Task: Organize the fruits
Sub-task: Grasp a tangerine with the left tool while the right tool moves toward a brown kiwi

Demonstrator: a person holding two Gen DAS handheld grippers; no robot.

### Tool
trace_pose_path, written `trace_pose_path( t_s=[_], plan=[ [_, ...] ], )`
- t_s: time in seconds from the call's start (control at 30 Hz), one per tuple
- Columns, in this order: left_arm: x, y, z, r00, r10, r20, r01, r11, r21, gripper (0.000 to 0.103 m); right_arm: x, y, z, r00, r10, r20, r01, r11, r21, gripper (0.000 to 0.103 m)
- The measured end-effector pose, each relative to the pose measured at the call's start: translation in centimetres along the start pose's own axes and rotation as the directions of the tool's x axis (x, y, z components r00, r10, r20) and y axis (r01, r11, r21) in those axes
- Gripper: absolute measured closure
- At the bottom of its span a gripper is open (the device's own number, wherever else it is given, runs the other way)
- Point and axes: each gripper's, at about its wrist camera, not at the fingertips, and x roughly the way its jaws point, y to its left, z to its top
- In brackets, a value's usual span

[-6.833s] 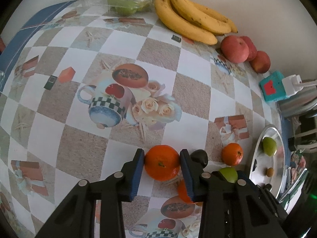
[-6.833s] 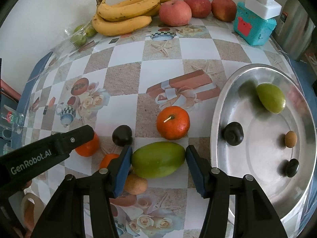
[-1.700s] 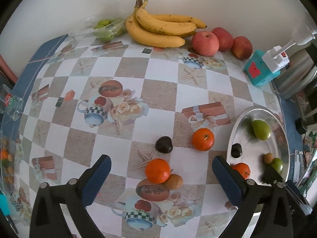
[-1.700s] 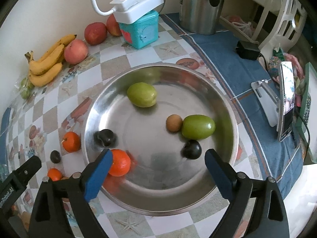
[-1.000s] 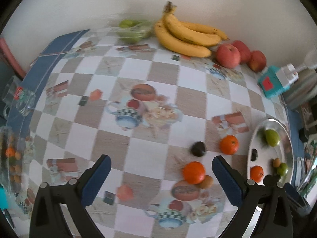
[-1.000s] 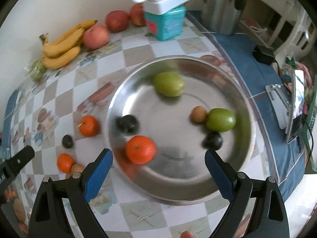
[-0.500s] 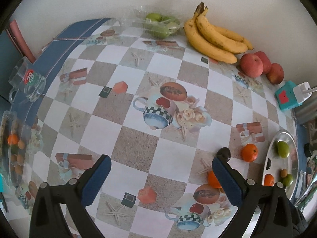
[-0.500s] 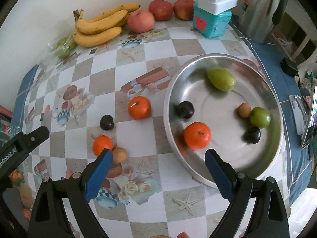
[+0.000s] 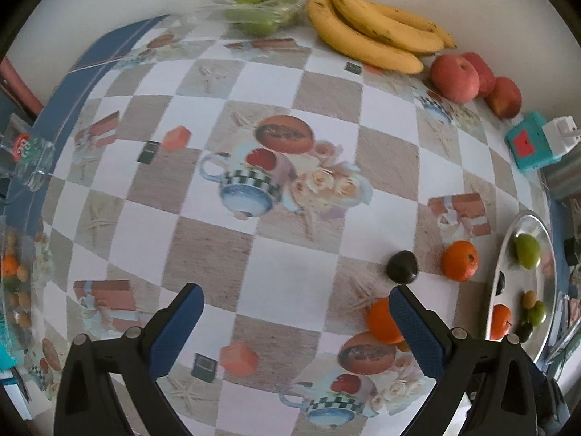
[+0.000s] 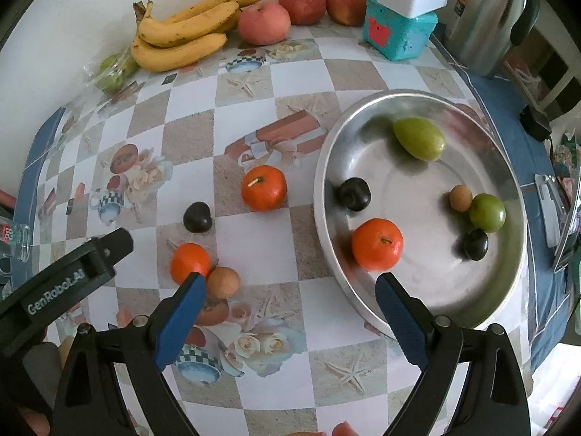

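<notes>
Surface: I see a checkered cloth (image 10: 250, 236) printed with teacups, roses and gift boxes, running up to a pale wall.
Back row: bananas (image 10: 181, 32), three red apples (image 10: 264, 22), a clear bag of green fruit (image 9: 259, 14) and a teal box (image 10: 399, 34) with a white plug block on top; a steel kettle (image 10: 486, 18) stands at the far right.
Tray: my right camera shows a round metal tray (image 10: 508, 276) on the right part of the surface.
In the tray: a large green fruit (image 10: 419, 138), a small green fruit (image 10: 487, 213), a small brown fruit (image 10: 460, 198), two dark plums (image 10: 354, 194) and one orange (image 10: 377, 244).
Loose fruit: left of the tray lie an orange with a stem (image 10: 264, 188), a dark plum (image 10: 197, 217), another orange (image 10: 190, 263) and a brown fruit (image 10: 223, 282) touching it.
Left gripper (image 9: 296, 321): fingers spread wide and empty, hovering over bare cloth; the nearer loose orange (image 9: 385, 321) sits just behind my right-hand finger.
Right gripper (image 10: 290, 307): fingers spread wide and empty, over the cloth between the loose fruit and the tray's near rim.
Left edge: a glass mug (image 9: 25, 160) with a red label stands at the border.
</notes>
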Motion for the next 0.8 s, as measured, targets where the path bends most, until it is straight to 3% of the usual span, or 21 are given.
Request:
trace_pose_path(
  t_s=[0.43,0.5,0.57,0.63,0.7,0.8],
  plan=[
    [1.3,-3.0,0.3,0.999,-0.037,-0.032,0.039,0.997,0.068,0.001,0.8,-2.3,-0.3,1.000,-0.018,-0.024,0.018,1.000,0.011,0.009],
    [1.6,-3.7,0.3,0.999,-0.043,-0.031,0.046,0.995,0.085,0.006,0.7,-2.4,-0.3,1.000,-0.016,-0.019,0.017,1.000,0.015,0.009],
    [1.9,-4.0,0.2,0.997,-0.060,-0.043,0.064,0.994,0.093,0.018,0.5,-2.5,-0.2,1.000,-0.015,-0.016,0.015,1.000,0.018,0.009],
    [2.1,-4.4,0.0,0.996,-0.069,-0.050,0.074,0.992,0.103,0.021,0.5,-2.5,-0.2,1.000,-0.014,-0.016,0.014,1.000,0.017,0.009],
    [2.4,-4.8,-0.2,0.996,-0.072,-0.058,0.078,0.991,0.112,0.032,0.6,-2.5,-0.2,1.000,-0.011,-0.018,0.011,1.000,0.016,0.009],
    [2.8,-5.2,-0.4,0.988,-0.128,-0.086,0.137,0.985,0.108,0.045,0.5,-2.6,-0.2,1.000,-0.010,-0.017,0.010,1.000,0.019,0.009]
  ],
)
